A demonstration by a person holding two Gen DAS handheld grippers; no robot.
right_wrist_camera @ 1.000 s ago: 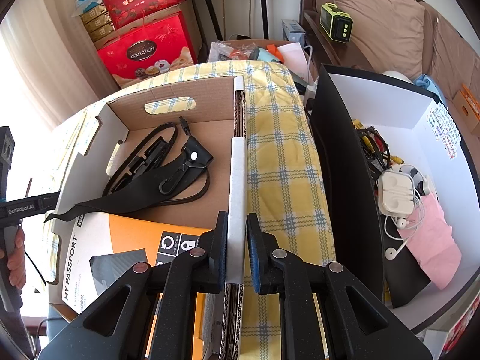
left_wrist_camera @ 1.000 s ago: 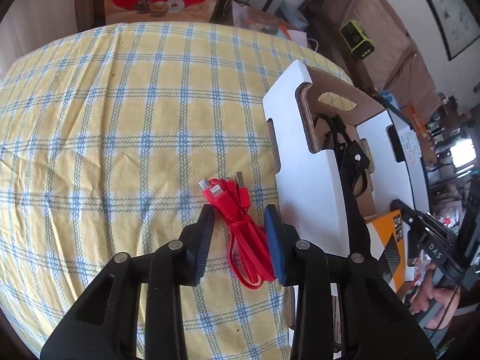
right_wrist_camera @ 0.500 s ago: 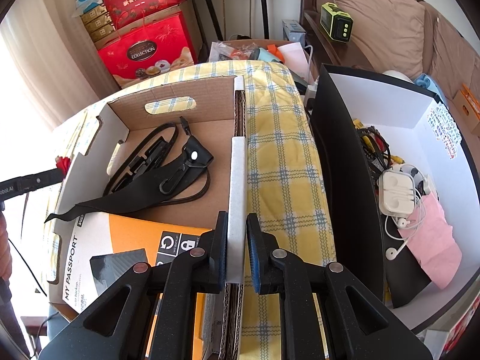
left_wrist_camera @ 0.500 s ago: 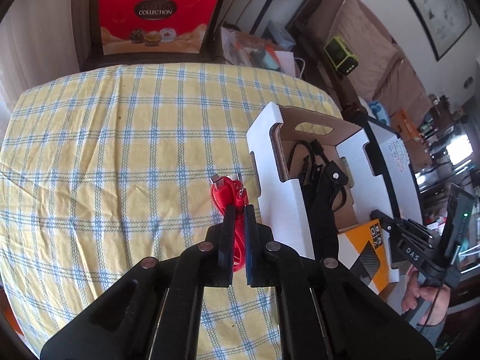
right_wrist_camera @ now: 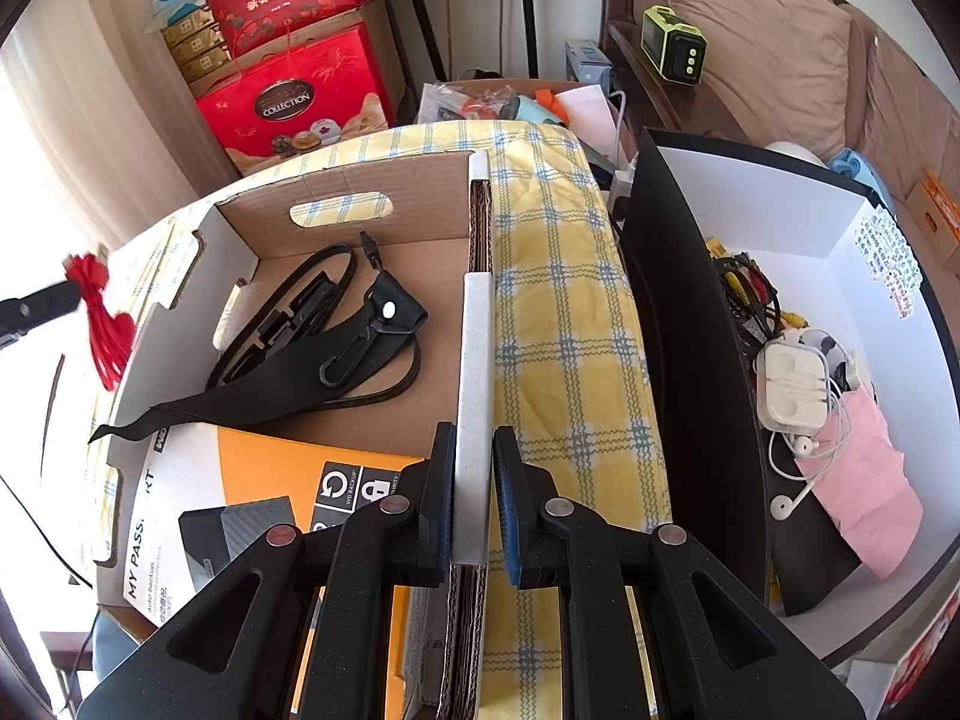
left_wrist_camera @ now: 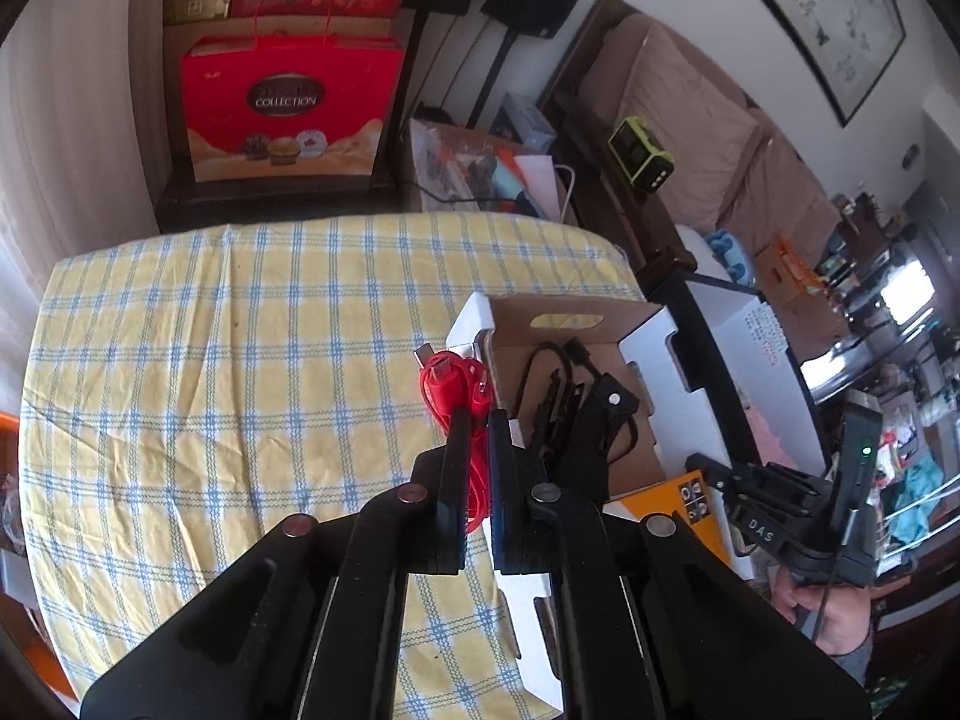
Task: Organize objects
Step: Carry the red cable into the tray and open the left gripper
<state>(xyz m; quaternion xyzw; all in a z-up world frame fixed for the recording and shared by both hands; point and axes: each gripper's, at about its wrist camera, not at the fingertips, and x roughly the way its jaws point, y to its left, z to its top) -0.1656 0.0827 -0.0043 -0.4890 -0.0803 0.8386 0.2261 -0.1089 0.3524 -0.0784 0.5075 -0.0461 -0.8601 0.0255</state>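
My left gripper [left_wrist_camera: 478, 417] is shut on a coiled red cable [left_wrist_camera: 450, 384] and holds it in the air, above the left wall of the cardboard box [left_wrist_camera: 642, 336]. In the right wrist view the red cable [right_wrist_camera: 99, 306] hangs just outside that box's left wall [right_wrist_camera: 156, 324]. My right gripper [right_wrist_camera: 474, 438] is shut on the box's white right wall [right_wrist_camera: 474, 348]. Inside the box lie a black strap with cable [right_wrist_camera: 336, 336] and an orange-and-white hard drive package [right_wrist_camera: 240, 480].
A black-and-white bin [right_wrist_camera: 840, 276] at the right holds earphones, cables and a pink cloth. The yellow checked tablecloth [left_wrist_camera: 210, 372] covers the table. Red gift boxes [left_wrist_camera: 288, 102] stand behind it. A sofa with a green device [right_wrist_camera: 672, 48] is at the back right.
My left gripper closed on the red cable, lifted it off the tablecloth and carried it up toward the box's left wall. The right gripper has stayed clamped on the box wall.
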